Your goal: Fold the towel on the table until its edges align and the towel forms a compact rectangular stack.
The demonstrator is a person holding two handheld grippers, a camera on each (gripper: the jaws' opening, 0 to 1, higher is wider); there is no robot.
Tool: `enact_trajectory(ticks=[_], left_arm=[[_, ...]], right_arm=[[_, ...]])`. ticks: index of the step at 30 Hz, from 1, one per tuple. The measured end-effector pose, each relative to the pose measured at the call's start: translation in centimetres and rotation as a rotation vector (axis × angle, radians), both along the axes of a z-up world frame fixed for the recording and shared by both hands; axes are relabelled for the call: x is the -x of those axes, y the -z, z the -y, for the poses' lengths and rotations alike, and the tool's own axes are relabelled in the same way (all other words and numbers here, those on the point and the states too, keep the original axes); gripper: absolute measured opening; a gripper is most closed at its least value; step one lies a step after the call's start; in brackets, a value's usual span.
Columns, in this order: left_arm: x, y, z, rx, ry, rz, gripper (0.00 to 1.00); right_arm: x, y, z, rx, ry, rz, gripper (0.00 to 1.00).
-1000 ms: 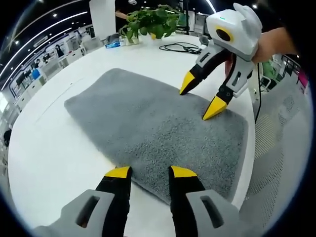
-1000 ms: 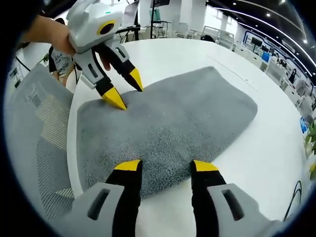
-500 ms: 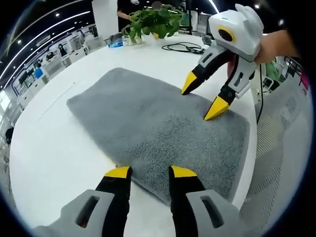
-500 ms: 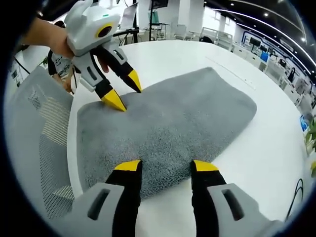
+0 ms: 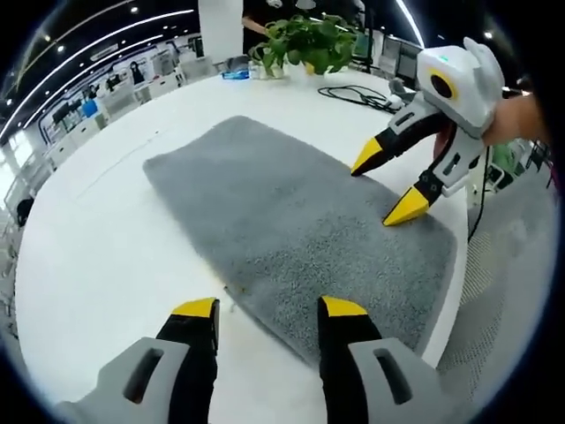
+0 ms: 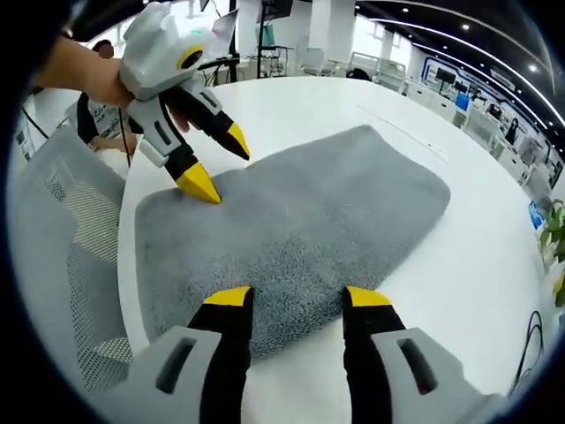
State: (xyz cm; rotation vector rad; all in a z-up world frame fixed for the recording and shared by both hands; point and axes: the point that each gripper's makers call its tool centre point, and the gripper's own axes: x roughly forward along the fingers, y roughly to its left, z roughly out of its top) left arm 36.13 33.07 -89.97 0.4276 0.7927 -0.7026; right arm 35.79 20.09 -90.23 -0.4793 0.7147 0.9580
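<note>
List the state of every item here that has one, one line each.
towel: spread flat, unfolded, on the table.
left gripper: open, jaws straddling the towel's near edge.
right gripper: open, jaws over the towel's near edge.
black cable: lying loose on the table.

The towel (image 5: 291, 221) lies flat on the desk (image 5: 106, 247), running from 11 o'clock to 5 o'clock in the left gripper view. The left gripper (image 5: 269, 307) sits at 6 o'clock, at the towel's near edge. The right gripper (image 5: 388, 190) stands at 2 o'clock, over the far edge. A plant (image 5: 309, 44) stands at 12 o'clock, a cable (image 5: 353, 93) at 1 o'clock. A chair (image 6: 75, 256) sits at 9 o'clock in the right gripper view.
</note>
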Motion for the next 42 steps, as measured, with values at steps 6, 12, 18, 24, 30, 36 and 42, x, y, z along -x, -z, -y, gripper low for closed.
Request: enact_trajectory(ticks=[6,12,18,24,30,36,42], left_arm=[[0.1,-1.1,0.1,0.036,0.035,0.031,0.45],[0.8,-1.8,0.7,0.063,0.072,0.047,0.46],[2.5,-1.5,1.4,0.046,0.139,0.049,0.46],[4.4,-1.0,1.5,0.066,0.189,0.007,0.45],[5.0,-0.3,0.7,0.045,0.204,-0.005,0.44],[5.4,0.1,0.6,-0.001,0.232,0.020,0.44],[5.2,-0.3,0.7,-0.022,0.229,0.036,0.44]], right_arm=[[0.4,-0.2,0.0,-0.031,-0.009,0.006,0.46],[1.5,-0.5,-0.4,-0.062,-0.042,0.018,0.49],[3.2,-0.7,-0.9,-0.062,-0.092,0.016,0.52],[5.2,-1.3,-1.5,-0.117,-0.116,-0.022,0.51],[6.1,-0.7,-0.8,-0.099,-0.135,-0.038,0.47],[7.0,0.1,-0.1,-0.071,-0.147,-0.038,0.46],[7.1,-0.7,-0.5,-0.076,-0.178,-0.010,0.45]])
